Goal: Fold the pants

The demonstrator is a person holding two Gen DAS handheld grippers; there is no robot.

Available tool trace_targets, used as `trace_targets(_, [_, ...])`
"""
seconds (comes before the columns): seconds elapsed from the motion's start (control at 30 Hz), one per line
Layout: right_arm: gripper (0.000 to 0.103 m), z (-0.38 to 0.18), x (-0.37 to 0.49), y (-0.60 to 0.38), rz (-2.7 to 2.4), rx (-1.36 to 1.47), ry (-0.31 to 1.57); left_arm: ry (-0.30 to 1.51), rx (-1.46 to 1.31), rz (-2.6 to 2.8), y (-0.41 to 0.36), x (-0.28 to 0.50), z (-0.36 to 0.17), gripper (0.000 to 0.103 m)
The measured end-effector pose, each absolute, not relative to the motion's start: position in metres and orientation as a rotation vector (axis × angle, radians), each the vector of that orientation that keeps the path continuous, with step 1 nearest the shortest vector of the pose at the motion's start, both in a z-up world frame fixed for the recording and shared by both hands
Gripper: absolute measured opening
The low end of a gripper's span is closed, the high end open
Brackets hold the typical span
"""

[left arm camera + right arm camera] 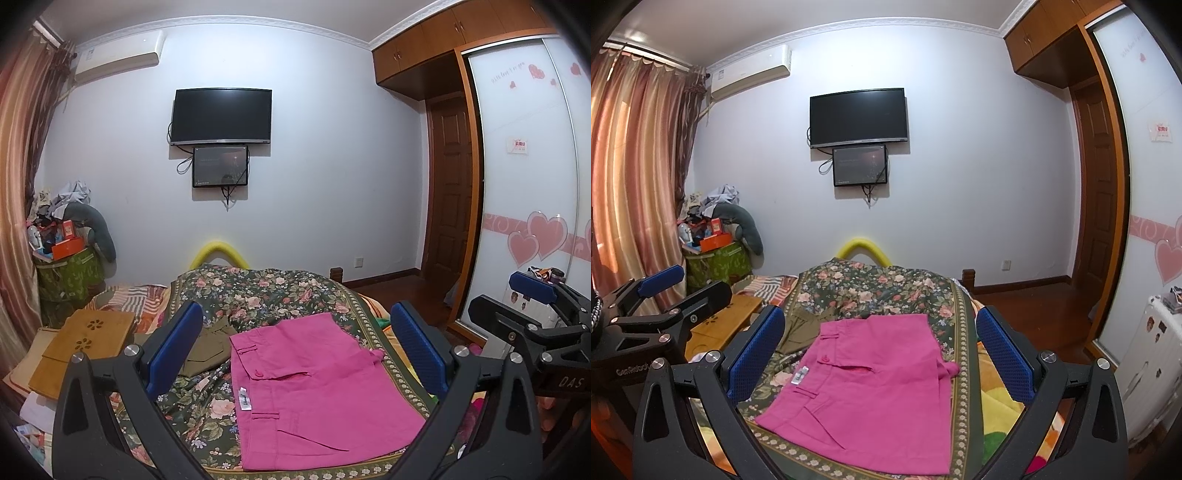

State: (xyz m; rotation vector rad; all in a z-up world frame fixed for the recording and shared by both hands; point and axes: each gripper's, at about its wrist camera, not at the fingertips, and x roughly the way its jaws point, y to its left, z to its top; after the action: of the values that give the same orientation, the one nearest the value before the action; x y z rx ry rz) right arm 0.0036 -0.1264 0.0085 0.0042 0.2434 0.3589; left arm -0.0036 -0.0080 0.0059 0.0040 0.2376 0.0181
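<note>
Both hand-held grippers (295,343) (881,350) open above folded pink pants (317,391).

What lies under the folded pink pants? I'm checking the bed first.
The folded pink pants rest on a floral bedspread. Anything beneath the pants is covered.

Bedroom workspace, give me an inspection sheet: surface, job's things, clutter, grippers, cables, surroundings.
Surface: bed under a floral cover, somewhat rumpled.
Job's things: pink pants lie folded flat on the cover, with a white label showing at the waistband.
Clutter: an olive garment beside the pants; a wooden lap tray on the bed's edge; a piled green bin in the corner.
Grippers: left gripper open, holding nothing; right gripper open, holding nothing; both above the pants.
Cables: loose cords hang around the small screen under the TV.
Surroundings: curtains, air conditioner, wardrobe with heart decals, wooden door.
</note>
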Motion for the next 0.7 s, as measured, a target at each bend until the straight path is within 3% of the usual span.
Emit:
trace_targets(0.47, [0.103, -0.016, 0.034, -0.131, 0.318, -0.008, 0.323, 0.288, -0.032, 0.054, 0.004, 0.031, -0.013, 0.103])
trace_targets(0.7, [0.103, -0.065, 0.079, -0.145, 0.25, -0.063, 0.472, 0.452, -0.06, 0.058, 0.028, 0.082, -0.053, 0.103])
